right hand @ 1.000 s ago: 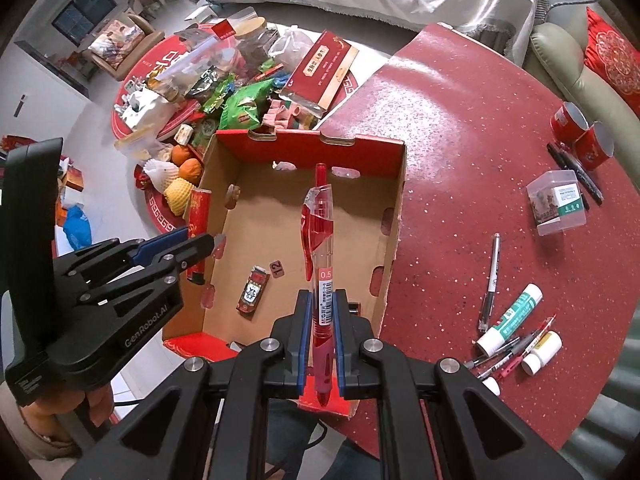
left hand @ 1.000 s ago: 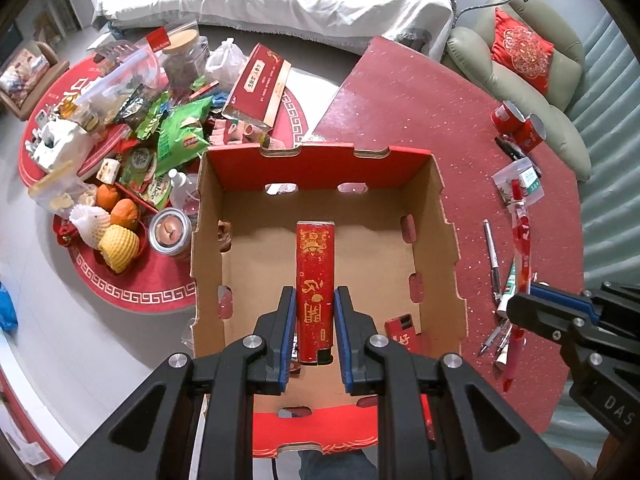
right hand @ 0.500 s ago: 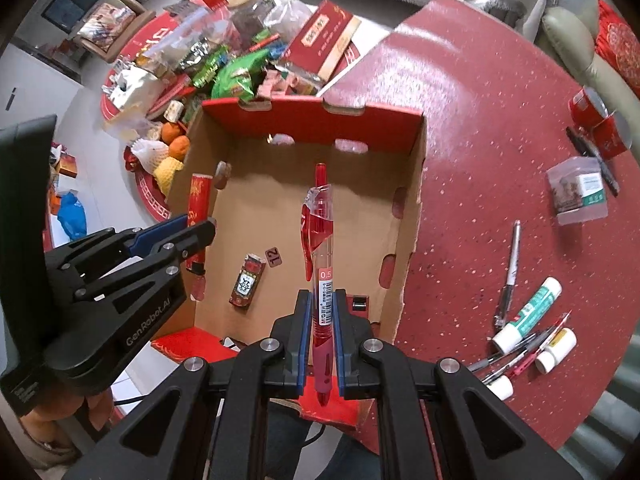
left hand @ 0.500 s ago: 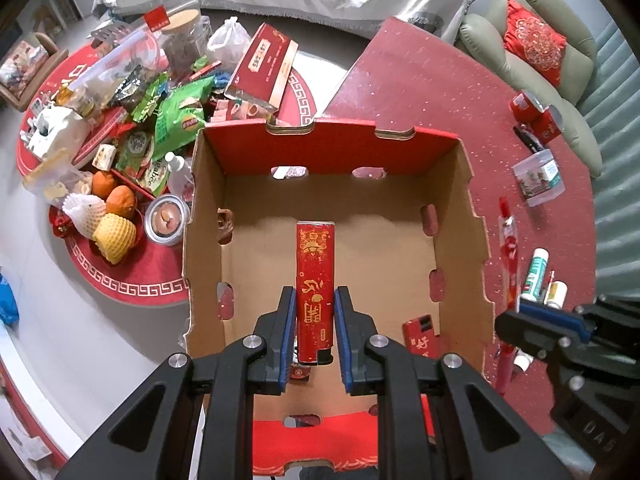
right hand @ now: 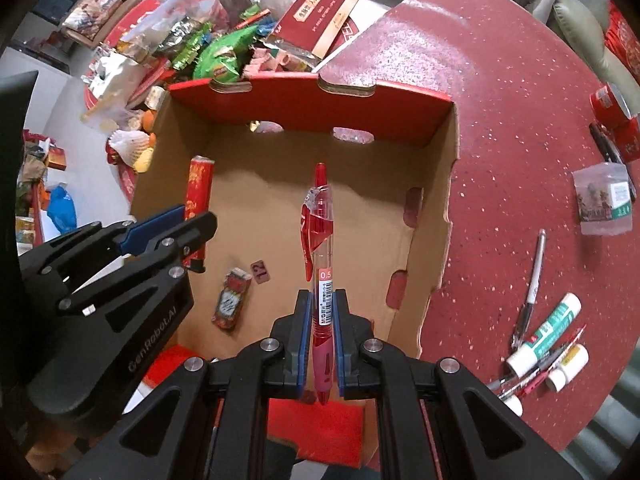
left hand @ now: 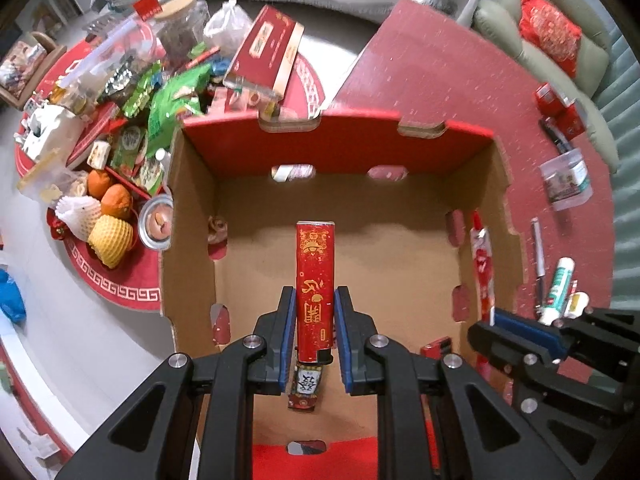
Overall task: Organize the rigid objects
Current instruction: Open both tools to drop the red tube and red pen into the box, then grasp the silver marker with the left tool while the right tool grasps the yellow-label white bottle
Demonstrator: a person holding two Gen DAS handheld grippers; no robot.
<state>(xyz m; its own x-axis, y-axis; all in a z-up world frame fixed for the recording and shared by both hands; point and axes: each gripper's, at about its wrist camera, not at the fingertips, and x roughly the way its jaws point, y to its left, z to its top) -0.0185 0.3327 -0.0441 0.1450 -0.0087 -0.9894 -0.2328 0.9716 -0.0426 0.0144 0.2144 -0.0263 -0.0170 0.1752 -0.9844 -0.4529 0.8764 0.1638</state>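
Since the earlier frame both loads have been lowered into the cardboard box [left hand: 192, 216], the red lighter [left hand: 315, 280] clamped by the left gripper [left hand: 315, 336] and the red pen [right hand: 320, 248] by the right gripper [right hand: 320, 336], so release onto its floor is judged next.

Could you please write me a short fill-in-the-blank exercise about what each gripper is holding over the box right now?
1. The left gripper is shut on a long red ____ with gold print.
2. The right gripper is shut on a red clear-barrelled ____.
3. Both grippers point down into the open brown ____ box with a red rim.
4. A white glue stick with a green label lies on the red speckled ____, outside the box.

Missing words: lighter; pen; cardboard; table
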